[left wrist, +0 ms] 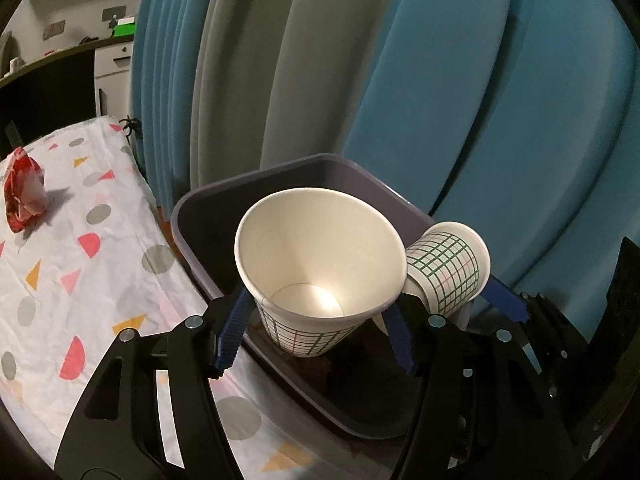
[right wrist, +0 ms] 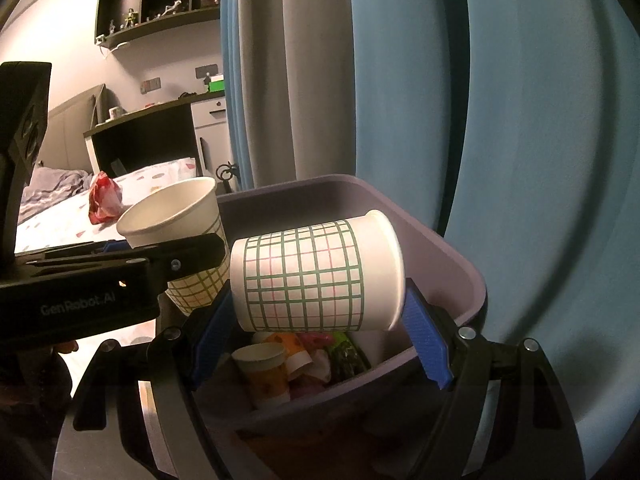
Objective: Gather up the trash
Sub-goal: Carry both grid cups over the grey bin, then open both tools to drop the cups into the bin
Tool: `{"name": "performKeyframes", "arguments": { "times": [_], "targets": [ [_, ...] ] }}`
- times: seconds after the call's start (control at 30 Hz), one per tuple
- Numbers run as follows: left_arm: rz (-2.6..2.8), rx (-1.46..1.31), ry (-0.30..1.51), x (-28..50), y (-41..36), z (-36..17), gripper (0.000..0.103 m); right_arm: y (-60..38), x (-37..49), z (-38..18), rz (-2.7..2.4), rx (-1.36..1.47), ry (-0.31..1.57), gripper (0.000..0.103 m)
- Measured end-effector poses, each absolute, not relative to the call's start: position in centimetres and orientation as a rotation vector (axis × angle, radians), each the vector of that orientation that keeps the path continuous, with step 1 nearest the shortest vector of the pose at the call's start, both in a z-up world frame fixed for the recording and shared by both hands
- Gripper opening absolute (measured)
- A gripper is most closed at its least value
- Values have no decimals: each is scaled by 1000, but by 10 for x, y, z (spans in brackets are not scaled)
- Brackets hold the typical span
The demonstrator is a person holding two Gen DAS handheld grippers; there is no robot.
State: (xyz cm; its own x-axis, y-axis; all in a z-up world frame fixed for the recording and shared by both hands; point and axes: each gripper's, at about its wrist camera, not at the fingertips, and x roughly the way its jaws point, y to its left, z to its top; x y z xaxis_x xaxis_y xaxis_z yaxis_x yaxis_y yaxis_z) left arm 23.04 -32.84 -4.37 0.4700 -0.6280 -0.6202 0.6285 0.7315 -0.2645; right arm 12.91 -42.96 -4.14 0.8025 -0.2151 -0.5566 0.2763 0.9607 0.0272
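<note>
Paper cups (left wrist: 320, 264) (right wrist: 308, 276) over bin (right wrist: 440, 240), each hand-held gripper (left wrist: 316, 328) (right wrist: 320, 320) clamping one.

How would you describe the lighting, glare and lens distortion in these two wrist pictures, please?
Left wrist view: dim and warm, with a bright glare spot inside the upright cup, a hard shadow beside the red wrapper, and the curtain bowed by the fisheye. Right wrist view: equally dim, the sideways cup sharp, the bin contents murky, black corners from the lens.
</note>
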Motion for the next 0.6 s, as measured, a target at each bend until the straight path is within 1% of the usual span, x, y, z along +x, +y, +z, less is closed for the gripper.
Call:
{"name": "performKeyframes", "arguments": {
  "times": [0.07, 0.13, 0.2, 0.23, 0.3, 0.43, 0.6],
  "targets": [
    [-763, 1, 769, 233, -329, -45, 62, -429, 128, -43, -264, 107, 589, 77],
    [-760, -8, 777, 234, -328, -46, 67, -429, 129, -43, -262, 104, 596, 77],
    [-752, -21, 779, 235, -325, -45, 78, -429, 130, -45, -263, 100, 602, 77],
    [-750, -28, 780, 235, -324, -45, 80, -429, 130, -45, -264, 99, 604, 77],
    [-753, -40, 786, 235, -322, -45, 82, -429, 131, -46, -267, 100, 606, 78],
    [-731, -59, 777, 233, -312, -42, 84, -431, 132, -47, -265, 106, 613, 78],
    [-672, -64, 724, 222, -285, -34, 87, -431, 131, -48, -263, 109, 614, 79]
  ]
}}
